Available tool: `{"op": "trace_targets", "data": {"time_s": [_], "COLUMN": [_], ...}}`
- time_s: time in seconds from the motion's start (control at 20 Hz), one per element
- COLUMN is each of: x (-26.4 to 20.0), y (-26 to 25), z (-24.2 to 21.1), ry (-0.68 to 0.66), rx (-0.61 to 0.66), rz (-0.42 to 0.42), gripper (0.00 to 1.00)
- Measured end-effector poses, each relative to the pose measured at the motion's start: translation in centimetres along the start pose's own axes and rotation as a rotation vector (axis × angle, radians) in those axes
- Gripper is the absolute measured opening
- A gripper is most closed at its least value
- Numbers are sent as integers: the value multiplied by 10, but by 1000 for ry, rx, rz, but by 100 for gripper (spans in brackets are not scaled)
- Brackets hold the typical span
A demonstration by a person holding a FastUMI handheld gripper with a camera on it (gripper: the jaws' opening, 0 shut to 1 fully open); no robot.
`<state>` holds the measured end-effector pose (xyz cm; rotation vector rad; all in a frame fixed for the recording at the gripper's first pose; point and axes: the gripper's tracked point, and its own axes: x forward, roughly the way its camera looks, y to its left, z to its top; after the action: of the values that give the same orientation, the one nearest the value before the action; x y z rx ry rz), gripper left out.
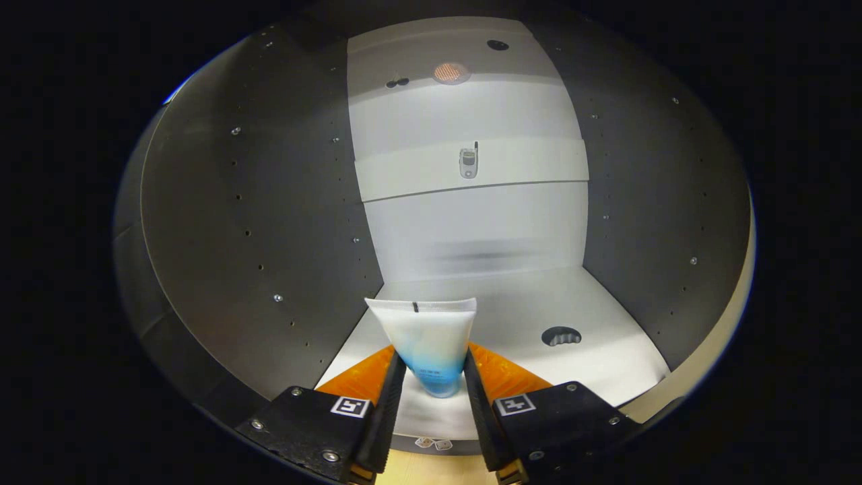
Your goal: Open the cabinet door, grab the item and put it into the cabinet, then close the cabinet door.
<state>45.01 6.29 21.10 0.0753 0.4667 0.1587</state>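
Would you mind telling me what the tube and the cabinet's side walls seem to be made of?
The tube, pinched between both fingers of the tool, looks like soft translucent plastic with a flat crimped end. The cabinet's side walls look like matte dark laminated board, dotted with shelf-pin holes and screws.

The gripper (434, 391) is showing two long fingers (384, 417) w/ ribbed inner faces, tapering fwd. Each finger is sitting on a black block: left block (303, 421) and right block (566, 414), both flat-topped, angular, matte. Silver screws are showing on the blocks, approx. three visible per side, near the corners. Each block is carrying a small square black-and-white marker: left marker (350, 406), right marker (515, 404), both set by the inner edge next to the finger. Orange panels (360, 377) are sticking out ahead of the blocks on both sides, w/ a faint dotted texture. Small tan bits are peeking out under the fingers' rear ends.
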Motion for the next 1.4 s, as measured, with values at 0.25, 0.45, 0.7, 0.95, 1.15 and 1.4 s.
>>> {"op": "trace_targets", "data": {"time_s": [0.25,0.45,0.7,0.95,1.15,1.4], "x": [0,-14,-57,-125,-189,-245], "y": [0,-1,-4,0,3,-2], "z": [-3,2,15,26,26,20], "ry": [4,-20,-110,-207,-283,-321], "rx": [-25,-37,-69,-67,-72,-93], "rz": [-2,-8,-20,-5,11,22], "gripper": [59,71,94,94,93,93]}}
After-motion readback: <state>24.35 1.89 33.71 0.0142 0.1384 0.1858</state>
